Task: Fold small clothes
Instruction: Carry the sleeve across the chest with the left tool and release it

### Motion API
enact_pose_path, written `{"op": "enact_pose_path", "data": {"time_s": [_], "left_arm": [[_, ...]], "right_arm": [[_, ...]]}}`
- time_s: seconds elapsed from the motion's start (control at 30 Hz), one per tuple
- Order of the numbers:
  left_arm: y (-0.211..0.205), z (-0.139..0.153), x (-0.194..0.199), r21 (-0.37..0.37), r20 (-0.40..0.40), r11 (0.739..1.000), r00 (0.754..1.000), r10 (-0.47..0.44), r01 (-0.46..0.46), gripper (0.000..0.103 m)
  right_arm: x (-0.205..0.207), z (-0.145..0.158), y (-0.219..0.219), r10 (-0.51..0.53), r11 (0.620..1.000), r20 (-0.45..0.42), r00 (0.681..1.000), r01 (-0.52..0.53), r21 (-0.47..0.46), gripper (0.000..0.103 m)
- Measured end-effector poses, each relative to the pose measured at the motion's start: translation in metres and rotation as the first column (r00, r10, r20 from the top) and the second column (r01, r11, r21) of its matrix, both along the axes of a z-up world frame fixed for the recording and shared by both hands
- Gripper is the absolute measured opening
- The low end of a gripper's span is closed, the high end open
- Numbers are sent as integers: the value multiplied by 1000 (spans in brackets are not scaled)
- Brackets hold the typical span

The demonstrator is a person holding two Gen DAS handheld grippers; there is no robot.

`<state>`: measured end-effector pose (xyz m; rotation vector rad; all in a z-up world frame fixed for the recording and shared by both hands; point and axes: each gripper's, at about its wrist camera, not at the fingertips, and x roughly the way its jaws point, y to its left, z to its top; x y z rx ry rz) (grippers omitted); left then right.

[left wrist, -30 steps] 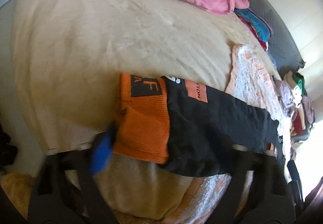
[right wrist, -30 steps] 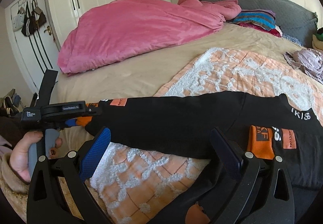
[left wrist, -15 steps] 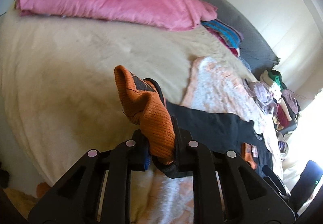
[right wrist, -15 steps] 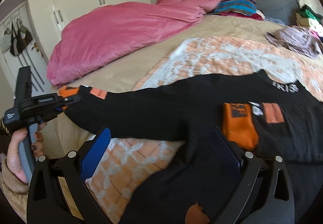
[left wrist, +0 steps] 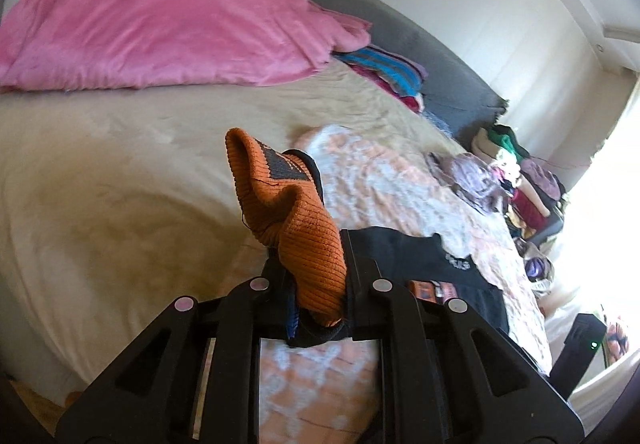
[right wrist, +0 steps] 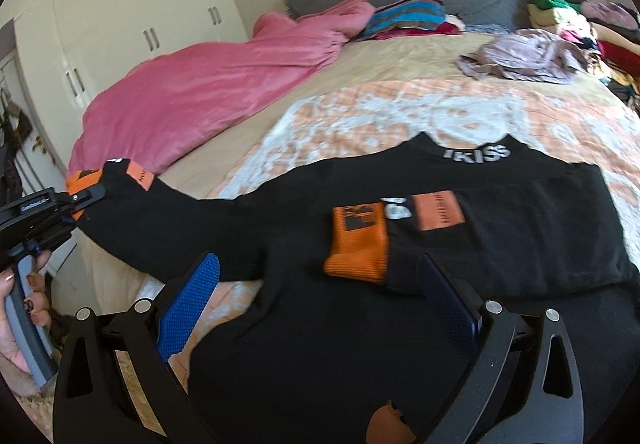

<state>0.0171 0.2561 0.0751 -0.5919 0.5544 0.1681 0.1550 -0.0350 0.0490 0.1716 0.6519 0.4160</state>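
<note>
The left claw (left wrist: 318, 300) was clamped on the orange cuff (left wrist: 296, 228) of the black top (right wrist: 400, 284), holding that sleeve up off the bed (left wrist: 100, 172). The top lay spread on the peach blanket (right wrist: 400, 112), its other sleeve folded across the chest. The right claw (right wrist: 320, 308) hung wide open over it, gripping nothing.

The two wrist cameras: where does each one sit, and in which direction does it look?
Left wrist: sits on the left gripper, shut on the sweater's orange cuff; faces across the bed toward the grey headboard.
Right wrist: sits on the right gripper, open above the black sweater; a hand shows at the left edge.
Shared: sweater, pink duvet, headboard.
</note>
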Motion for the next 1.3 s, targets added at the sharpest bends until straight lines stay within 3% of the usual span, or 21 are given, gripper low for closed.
{"op": "enact_pose_path", "data": {"time_s": [0.63,1.3], "left_arm": [[-86,29,48,66,18,981,983,-184,182,9],[-189,25,116,126,-37,914,923,-384,385,9]], "right_arm": [[-18,-1,-101,-194,978,9,981,193,74,98],[-33,-8,-177,-353,928,-3,935,351,126,98]]}}
